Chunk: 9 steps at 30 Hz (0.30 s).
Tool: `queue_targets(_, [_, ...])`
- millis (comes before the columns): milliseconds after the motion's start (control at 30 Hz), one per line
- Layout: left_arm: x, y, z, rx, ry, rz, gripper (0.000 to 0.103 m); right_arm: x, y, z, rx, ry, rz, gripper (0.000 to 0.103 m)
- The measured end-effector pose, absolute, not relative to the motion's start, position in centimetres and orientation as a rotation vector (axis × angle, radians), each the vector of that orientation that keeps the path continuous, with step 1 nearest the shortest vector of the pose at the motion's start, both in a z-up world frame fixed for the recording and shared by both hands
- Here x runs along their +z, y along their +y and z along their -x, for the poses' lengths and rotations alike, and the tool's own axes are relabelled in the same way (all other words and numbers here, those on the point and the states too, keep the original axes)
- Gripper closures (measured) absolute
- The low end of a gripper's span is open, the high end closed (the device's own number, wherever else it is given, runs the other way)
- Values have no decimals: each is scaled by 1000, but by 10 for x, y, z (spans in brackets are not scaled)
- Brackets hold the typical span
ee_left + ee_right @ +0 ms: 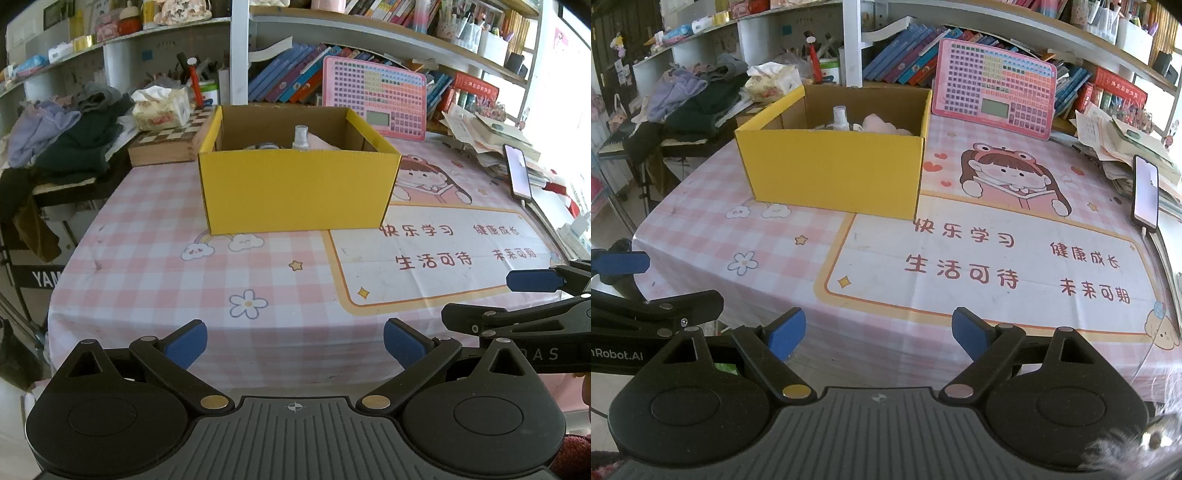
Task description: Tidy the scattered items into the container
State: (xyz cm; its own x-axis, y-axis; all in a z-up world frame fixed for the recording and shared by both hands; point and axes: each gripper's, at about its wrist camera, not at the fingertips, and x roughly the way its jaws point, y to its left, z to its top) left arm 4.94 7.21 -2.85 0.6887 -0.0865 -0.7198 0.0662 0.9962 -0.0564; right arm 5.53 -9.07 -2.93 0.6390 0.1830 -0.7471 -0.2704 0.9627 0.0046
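A yellow cardboard box [297,192] [831,170] stands open-topped on the pink checked tablecloth [147,266] [960,332], towards the back. Inside it a clear spray bottle [301,137] [840,118] stands upright beside a pale pink soft thing [879,123]. My left gripper [295,341] hangs open over the table's near edge, nothing between its blue pads. My right gripper [879,332] is open too, also empty, at the near edge. Each gripper shows at the side of the other's view: the right one [535,295] and the left one [628,280].
A pink keyboard toy [373,98] [995,92] leans on the bookshelf behind the box. A phone [519,171] [1145,192] lies at the right by stacked papers. A chessboard box [166,142], a tissue pack [162,107] and piled clothes [66,136] sit left.
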Motion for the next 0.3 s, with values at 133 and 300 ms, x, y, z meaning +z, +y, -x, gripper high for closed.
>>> queue_targets(133, [-30,72,-51,-86,808,37,0,-32,-92,-57,262,846,114,17])
queue_targets(300, [-34,73,-56,-95,822,63,0,-34,-92,-59,263,865,125,17])
